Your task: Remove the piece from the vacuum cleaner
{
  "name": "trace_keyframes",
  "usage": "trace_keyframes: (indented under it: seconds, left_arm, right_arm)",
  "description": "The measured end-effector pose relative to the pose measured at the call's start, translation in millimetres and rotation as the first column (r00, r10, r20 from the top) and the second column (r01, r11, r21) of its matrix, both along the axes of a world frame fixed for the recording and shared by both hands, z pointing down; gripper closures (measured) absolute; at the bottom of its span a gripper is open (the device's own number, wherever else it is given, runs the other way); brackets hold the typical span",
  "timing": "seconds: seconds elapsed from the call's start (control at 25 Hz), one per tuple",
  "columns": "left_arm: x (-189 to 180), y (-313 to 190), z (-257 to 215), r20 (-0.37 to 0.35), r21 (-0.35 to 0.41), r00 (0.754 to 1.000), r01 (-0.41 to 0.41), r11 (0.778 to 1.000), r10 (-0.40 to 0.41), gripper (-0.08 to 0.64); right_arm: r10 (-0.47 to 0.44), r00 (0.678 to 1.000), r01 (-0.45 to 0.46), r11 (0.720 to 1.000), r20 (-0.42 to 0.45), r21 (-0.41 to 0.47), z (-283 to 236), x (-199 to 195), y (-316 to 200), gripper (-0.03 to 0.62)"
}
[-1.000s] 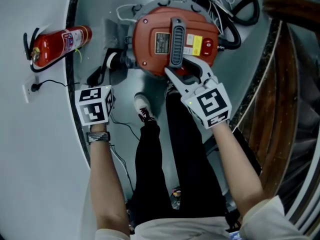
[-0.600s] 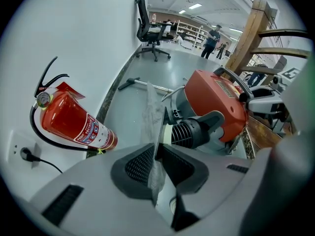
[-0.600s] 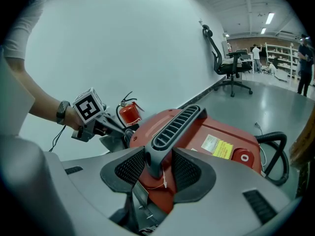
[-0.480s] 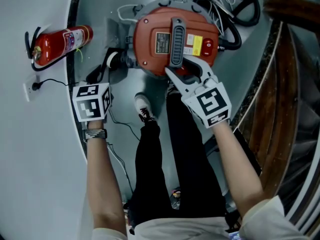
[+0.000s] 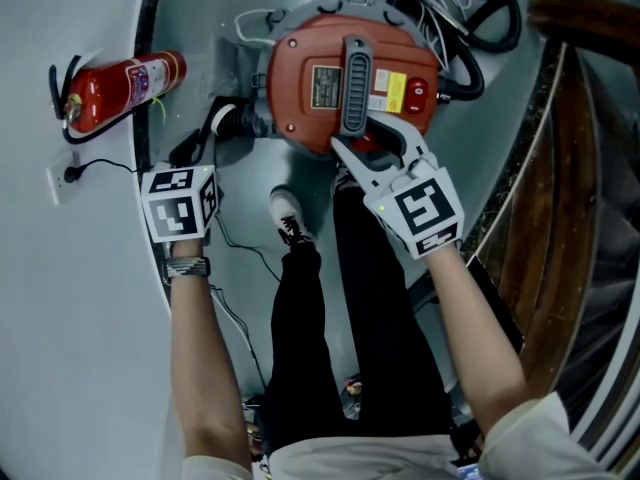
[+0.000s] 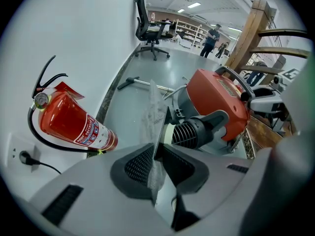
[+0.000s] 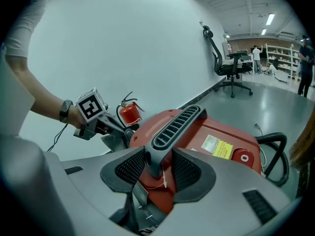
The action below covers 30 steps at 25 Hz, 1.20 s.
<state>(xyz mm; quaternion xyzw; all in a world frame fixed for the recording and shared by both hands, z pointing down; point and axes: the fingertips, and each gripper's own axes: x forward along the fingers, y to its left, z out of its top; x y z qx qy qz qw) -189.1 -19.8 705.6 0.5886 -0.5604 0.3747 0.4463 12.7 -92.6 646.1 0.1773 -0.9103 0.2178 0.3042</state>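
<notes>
Pinches a thin dark piece (image 6: 161, 132), seen edge-on, in the left gripper (image 6: 156, 150), with the pads close against both its faces and the jaws just lately easing wider. Holds that piece upright just beside the ribbed black inlet (image 6: 194, 132) on the side of the vacuum cleaner (image 5: 300, 118), with a strip of clear film (image 6: 151, 109) hanging against it. Cannot tell whether touching the inlet or just apart from it.

Clamps the right gripper (image 7: 158, 167) on the near end of the grey slotted handle (image 5: 354, 78) across the red lid, jaws clenched on either side of it. On the lid, right of the handle in the head view: a yellow label (image 5: 395, 90) and a round red switch (image 5: 416, 90).

Stands over the machine on a grey floor (image 5: 195, 18), one shoe (image 5: 288, 213) just beside the drum, legs in black trousers between the two forearms.

Beyond the machine, at its far right: a black hose (image 5: 480, 18) in loops. At the right edge of the head view: brown wooden beams (image 5: 570, 168). On the left, against the pale wall (image 5: 60, 348): a red fire extinguisher (image 5: 120, 88), near a wall socket (image 5: 62, 176) with a plug and thin black cable.

Far down the room in the left gripper view: a black office chair (image 6: 150, 31), then shelves and people too small to make out.
</notes>
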Motion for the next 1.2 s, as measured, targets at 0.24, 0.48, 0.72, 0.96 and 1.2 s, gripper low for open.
trace_keyframes:
  seconds: [0.24, 0.48, 0.72, 0.96, 1.2]
  left_arm:
    - [1.7, -0.8, -0.8, -0.009, 0.005, 1.000, -0.023, 1.000, 0.023, 0.505]
    - [1.1, -1.8, 0.1, -0.019, 0.012, 1.000, -0.009, 1.000, 0.009, 0.505]
    - [0.0, -4.7, -0.4, -0.014, 0.016, 0.999, -0.031, 0.999, 0.031, 0.505]
    - [-0.7, -7.3, 1.6, 0.007, 0.015, 0.996, -0.084, 0.996, 0.084, 0.505]
    - [-4.3, -8.4, 4.2, 0.078, 0.001, 0.987, -0.139, 0.990, 0.139, 0.503]
  right_arm:
    - [-0.006, 1.000, 0.006, 1.000, -0.004, 0.001, -0.2, 0.3, -0.5, 0.407]
    - [-0.007, 1.000, 0.007, 1.000, -0.008, -0.004, 0.0, 0.0, -0.6, 0.407]
    - [-0.005, 1.000, 0.005, 1.000, -0.006, -0.002, 0.0, -0.1, -0.1, 0.407]
    - [-0.006, 1.000, 0.006, 1.000, -0.005, 0.004, 0.0, 0.6, -0.3, 0.407]
    - [-0.006, 1.000, 0.006, 1.000, -0.001, 0.006, -0.2, 0.1, -0.4, 0.407]
